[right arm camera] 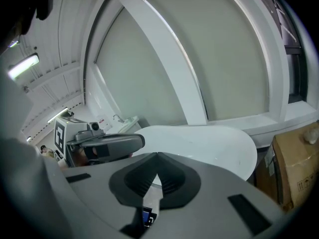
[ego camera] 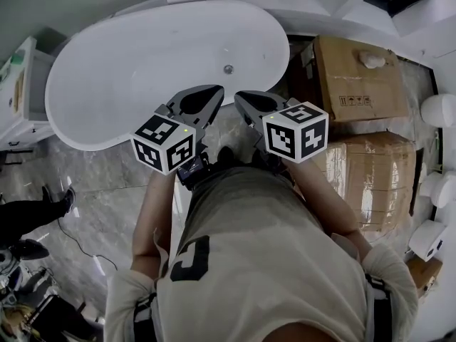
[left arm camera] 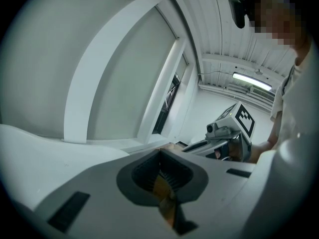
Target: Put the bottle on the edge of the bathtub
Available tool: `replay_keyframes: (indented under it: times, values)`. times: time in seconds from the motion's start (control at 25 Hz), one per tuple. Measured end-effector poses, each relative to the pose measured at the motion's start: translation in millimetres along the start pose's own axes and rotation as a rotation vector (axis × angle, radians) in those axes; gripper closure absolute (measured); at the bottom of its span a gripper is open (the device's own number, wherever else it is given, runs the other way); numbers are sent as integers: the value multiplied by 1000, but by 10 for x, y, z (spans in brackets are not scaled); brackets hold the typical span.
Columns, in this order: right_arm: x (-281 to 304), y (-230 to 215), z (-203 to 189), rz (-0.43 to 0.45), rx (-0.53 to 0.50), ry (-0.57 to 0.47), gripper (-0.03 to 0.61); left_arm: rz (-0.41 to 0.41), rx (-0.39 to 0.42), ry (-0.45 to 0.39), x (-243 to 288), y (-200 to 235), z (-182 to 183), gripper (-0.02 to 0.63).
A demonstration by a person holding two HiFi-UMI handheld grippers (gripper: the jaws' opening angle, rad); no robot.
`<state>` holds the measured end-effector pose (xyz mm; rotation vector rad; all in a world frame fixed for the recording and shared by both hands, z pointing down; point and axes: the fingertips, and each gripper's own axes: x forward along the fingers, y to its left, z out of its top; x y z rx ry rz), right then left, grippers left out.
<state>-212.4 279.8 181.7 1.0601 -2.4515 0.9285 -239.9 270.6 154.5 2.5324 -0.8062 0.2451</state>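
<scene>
Head view: grey veined floor [ego camera: 107,184] in a pale-walled room with white beams. One white oval bathtub [ego camera: 142,55] at upper left, with a single drain [ego camera: 228,69] near its right end. One white cabinet [ego camera: 25,91] at the far left edge.

Two cardboard boxes at right: a brown one [ego camera: 360,77] farther off and a plastic-wrapped one [ego camera: 370,184] nearer. Three white rounded fixtures down the right edge [ego camera: 438,109] [ego camera: 436,187] [ego camera: 427,239]. One thin cable [ego camera: 78,244] trailing across the floor at lower left.

Two grippers side by side above the floor, just short of the tub's near rim, each with one marker cube [ego camera: 164,144] [ego camera: 296,132]. Left gripper [ego camera: 216,91]: jaws brought together, tips meeting, nothing clamped between them. Right gripper [ego camera: 242,96]: jaws likewise fully closed and gripping nothing.

Right gripper view: tub rim ahead and bare, one cardboard box at the right edge. Left gripper view: tub surface at lower left, right gripper off to the side.

Bottle: shown in no view, so cannot tell where.
</scene>
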Motion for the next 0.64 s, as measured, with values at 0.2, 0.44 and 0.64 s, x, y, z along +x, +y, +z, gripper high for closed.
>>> replay_keyframes:
  times: [0.2, 0.44, 0.64]
  values:
    - [-63, -29, 12, 8, -6, -7, 552, 15, 7, -3, 17, -47, 13, 557]
    - [-115, -70, 50, 11, -17, -17, 552, 18, 17, -11, 50, -86, 63, 557]
    - [-177, -67, 14, 14, -27, -13, 552, 17, 16, -13, 63, -161, 45, 557]
